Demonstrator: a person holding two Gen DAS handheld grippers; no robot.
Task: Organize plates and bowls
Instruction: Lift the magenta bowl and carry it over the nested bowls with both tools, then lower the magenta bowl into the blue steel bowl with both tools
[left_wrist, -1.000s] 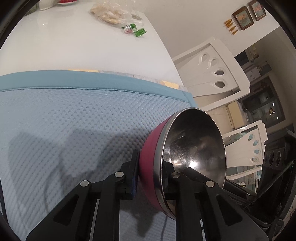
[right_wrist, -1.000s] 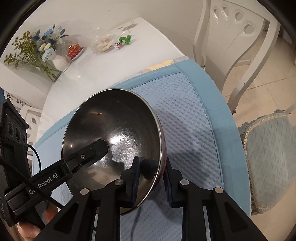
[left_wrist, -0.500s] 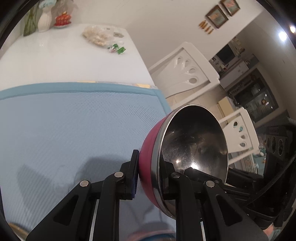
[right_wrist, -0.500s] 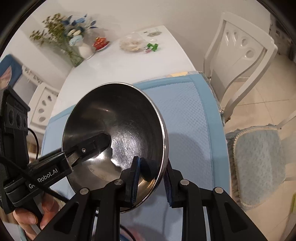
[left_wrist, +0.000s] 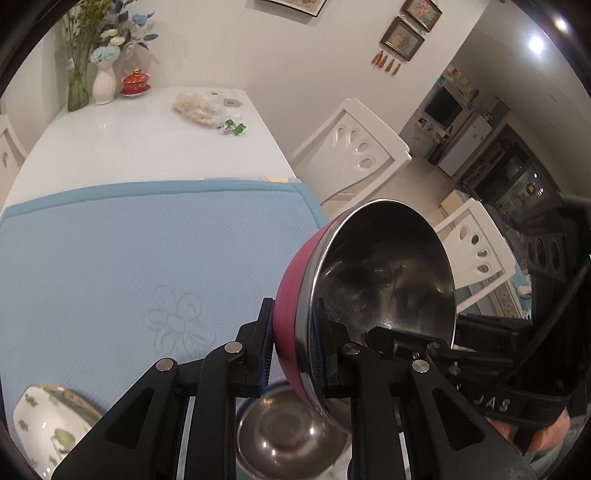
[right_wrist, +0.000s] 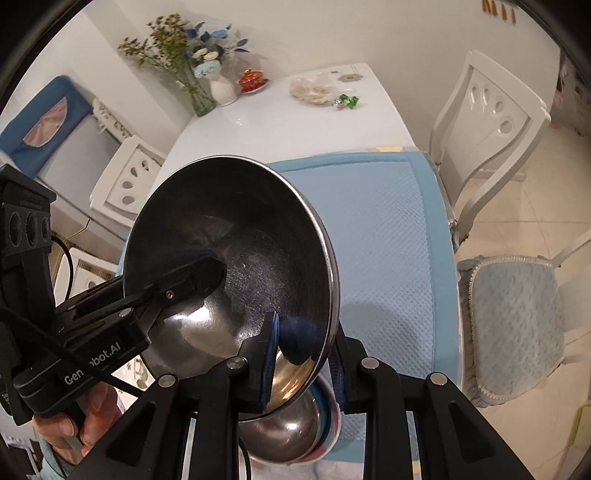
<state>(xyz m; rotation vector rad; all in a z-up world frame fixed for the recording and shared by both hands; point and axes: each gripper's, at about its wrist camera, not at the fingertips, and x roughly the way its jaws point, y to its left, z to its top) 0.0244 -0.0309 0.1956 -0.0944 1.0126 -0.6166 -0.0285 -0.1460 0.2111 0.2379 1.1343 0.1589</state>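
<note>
A steel bowl with a pink outside (left_wrist: 384, 280) hangs tilted above the blue mat (left_wrist: 129, 251), held by both grippers. My left gripper (left_wrist: 293, 343) is shut on its rim, one pad on the pink wall and one inside. My right gripper (right_wrist: 303, 354) is shut on the opposite rim of the same bowl (right_wrist: 236, 258). Below it sits a second steel bowl (left_wrist: 288, 435) with a blue and pink outside (right_wrist: 284, 428), near the mat's front edge. A white floral plate (left_wrist: 48, 424) lies at the front left.
On the white table (left_wrist: 140, 140) behind the mat stand a flower vase (left_wrist: 103, 81), a red lidded cup (left_wrist: 136, 82), a bag of snacks (left_wrist: 197, 109) and candies (left_wrist: 232, 127). White chairs (left_wrist: 354, 155) stand along the table's right side, one with a blue cushion (right_wrist: 517, 325).
Both grippers have lifted the pink bowl up and back from the mat. The second steel bowl and the floral plate have come into view beneath.
</note>
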